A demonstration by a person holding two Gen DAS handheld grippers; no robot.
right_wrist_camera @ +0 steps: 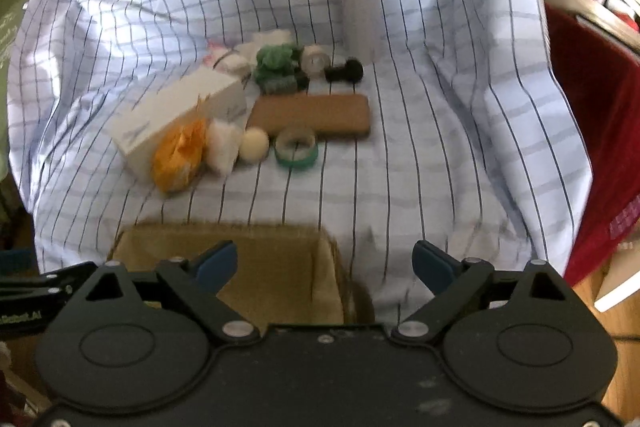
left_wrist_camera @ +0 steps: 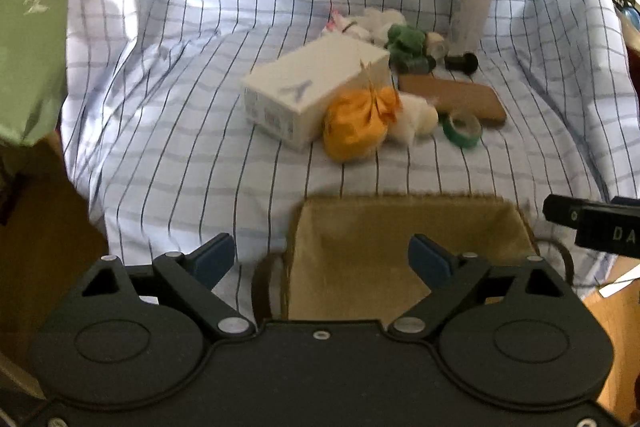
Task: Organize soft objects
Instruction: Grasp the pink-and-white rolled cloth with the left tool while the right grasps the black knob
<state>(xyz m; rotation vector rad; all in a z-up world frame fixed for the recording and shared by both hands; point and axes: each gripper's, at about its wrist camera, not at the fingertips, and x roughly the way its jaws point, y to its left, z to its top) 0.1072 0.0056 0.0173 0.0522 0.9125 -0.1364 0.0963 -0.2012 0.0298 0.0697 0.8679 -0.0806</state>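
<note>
Both jaws standing apart and empty over the tan fabric basket

The left gripper (left_wrist_camera: 322, 257) and right gripper (right_wrist_camera: 325, 263) are hovering with jaws apart, nothing between them, just above the tan fabric basket (left_wrist_camera: 400, 223), which is sitting on the checked cloth (left_wrist_camera: 180, 147). Beyond the basket, the orange pouch (left_wrist_camera: 356, 127) is leaning against the white box (left_wrist_camera: 312, 87), with a white fluffy wad (left_wrist_camera: 412, 115) just beside it and a green knitted piece (left_wrist_camera: 406, 43) farther back (the tape ring (left_wrist_camera: 462, 129) and cork board (left_wrist_camera: 456, 97) look rigid). A good pick is probably centering on the pouch, squeezing gently, and leaving the box alone.
</note>
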